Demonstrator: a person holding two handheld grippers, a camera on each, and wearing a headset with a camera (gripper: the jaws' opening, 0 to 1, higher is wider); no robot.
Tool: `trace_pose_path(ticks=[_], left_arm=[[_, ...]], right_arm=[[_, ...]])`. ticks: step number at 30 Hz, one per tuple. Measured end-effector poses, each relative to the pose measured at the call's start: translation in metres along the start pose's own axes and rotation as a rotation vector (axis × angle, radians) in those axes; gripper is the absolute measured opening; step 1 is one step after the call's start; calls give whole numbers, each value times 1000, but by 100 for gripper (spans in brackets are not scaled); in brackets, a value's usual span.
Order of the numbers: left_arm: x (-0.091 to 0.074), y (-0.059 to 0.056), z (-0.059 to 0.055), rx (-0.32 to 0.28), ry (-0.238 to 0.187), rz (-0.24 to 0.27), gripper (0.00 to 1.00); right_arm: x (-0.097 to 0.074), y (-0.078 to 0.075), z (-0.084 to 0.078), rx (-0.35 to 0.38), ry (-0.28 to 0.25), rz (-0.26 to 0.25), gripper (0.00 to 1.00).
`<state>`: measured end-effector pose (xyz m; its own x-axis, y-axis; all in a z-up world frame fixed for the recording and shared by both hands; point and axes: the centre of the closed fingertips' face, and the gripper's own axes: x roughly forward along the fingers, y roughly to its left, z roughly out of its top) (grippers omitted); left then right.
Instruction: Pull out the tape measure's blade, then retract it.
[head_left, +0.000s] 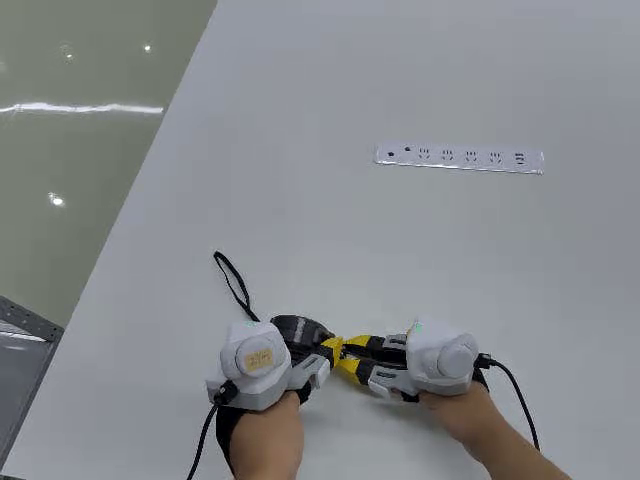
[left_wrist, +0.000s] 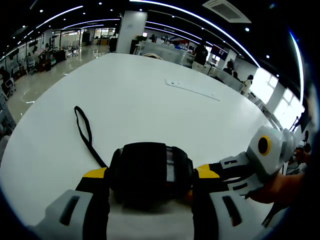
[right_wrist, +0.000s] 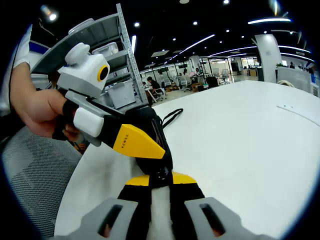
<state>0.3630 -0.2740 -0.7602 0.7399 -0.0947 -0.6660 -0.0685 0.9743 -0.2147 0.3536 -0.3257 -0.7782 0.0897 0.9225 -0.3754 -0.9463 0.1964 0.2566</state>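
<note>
A black tape measure (head_left: 300, 329) with a thin black wrist strap (head_left: 234, 283) rests low on the white table (head_left: 420, 260), close to me. My left gripper (head_left: 303, 348) is shut on its case (left_wrist: 150, 165), one yellow-tipped jaw on each side. From the right, my right gripper (head_left: 346, 358) comes in with its jaws pressed together at the case's front (right_wrist: 156, 131), shut on what looks like the blade's end (right_wrist: 160, 172). No blade length shows between the grippers. The strap (left_wrist: 84, 127) trails loose on the table.
A white power strip (head_left: 460, 158) lies flat farther back on the right. The table's left edge (head_left: 150, 200) drops to a glossy floor. A grey metal rack (right_wrist: 107, 45) stands behind the left hand. People and desks are far off.
</note>
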Motion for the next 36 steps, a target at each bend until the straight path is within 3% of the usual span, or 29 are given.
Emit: trace_pose_path(ticks=[21, 31, 36], left_arm=[[0, 0, 0, 3, -1, 2, 65], [1, -1, -1, -9, 10, -28, 66], [1, -1, -3, 37, 26, -39, 67]], right_arm=[[0, -1, -1, -13, 4, -8, 13], [-1, -1, 0, -14, 6, -23, 14], [-1, -1, 0, -15, 7, -23, 14]])
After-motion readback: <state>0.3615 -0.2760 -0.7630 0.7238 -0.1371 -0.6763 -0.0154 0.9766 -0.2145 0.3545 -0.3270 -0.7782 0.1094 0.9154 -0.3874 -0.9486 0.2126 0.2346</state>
